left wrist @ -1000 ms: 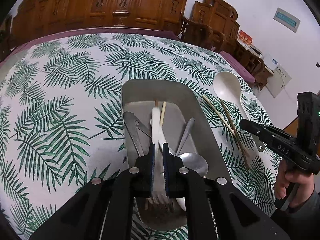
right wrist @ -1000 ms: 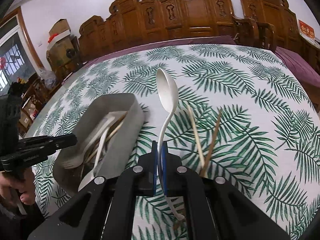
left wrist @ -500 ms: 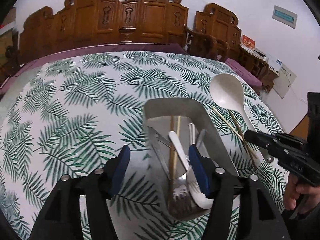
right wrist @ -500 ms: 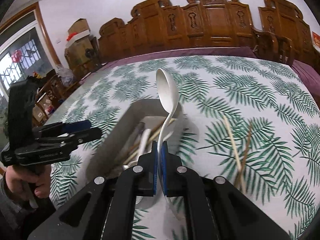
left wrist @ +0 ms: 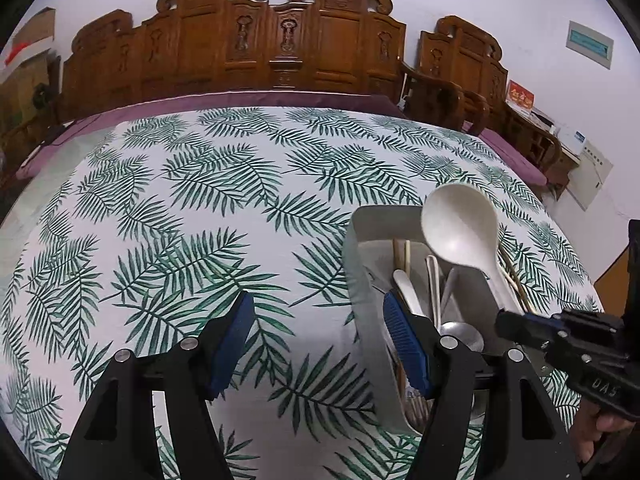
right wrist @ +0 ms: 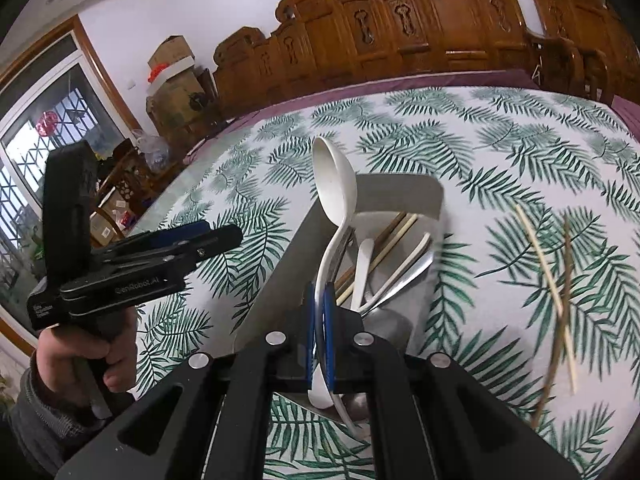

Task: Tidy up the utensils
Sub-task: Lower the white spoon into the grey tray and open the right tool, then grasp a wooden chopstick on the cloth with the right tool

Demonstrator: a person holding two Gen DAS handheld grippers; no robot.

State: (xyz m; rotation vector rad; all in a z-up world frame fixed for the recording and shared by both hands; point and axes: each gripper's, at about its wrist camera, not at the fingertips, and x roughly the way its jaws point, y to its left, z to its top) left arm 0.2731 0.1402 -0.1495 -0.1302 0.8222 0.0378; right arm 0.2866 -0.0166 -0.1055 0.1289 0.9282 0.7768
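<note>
1. The right gripper (right wrist: 319, 320) is clamped on the white ladle (right wrist: 334, 184) handle, bowl raised over the grey tray (right wrist: 416, 194).
2. The left gripper (left wrist: 316, 340) is opening, nothing between its blue pads; its right finger seems to overlap the tray's left wall.
3. Two chopsticks (right wrist: 548, 280) lie right of the tray, blurred.
4. Left of the tray, the leaf-print tablecloth (left wrist: 200, 200) lies bare to its far edge.

A white tablecloth printed with green fern leaves (left wrist: 224, 184) covers the table, over a purple under-cloth (left wrist: 280, 98) showing along the far edge. Behind stand carved brown wooden high-backed chairs (left wrist: 280, 48) against a white wall (left wrist: 520, 4). Stacked cardboard boxes (right wrist: 176, 76) sit near a barred window (right wrist: 36, 148).
</note>
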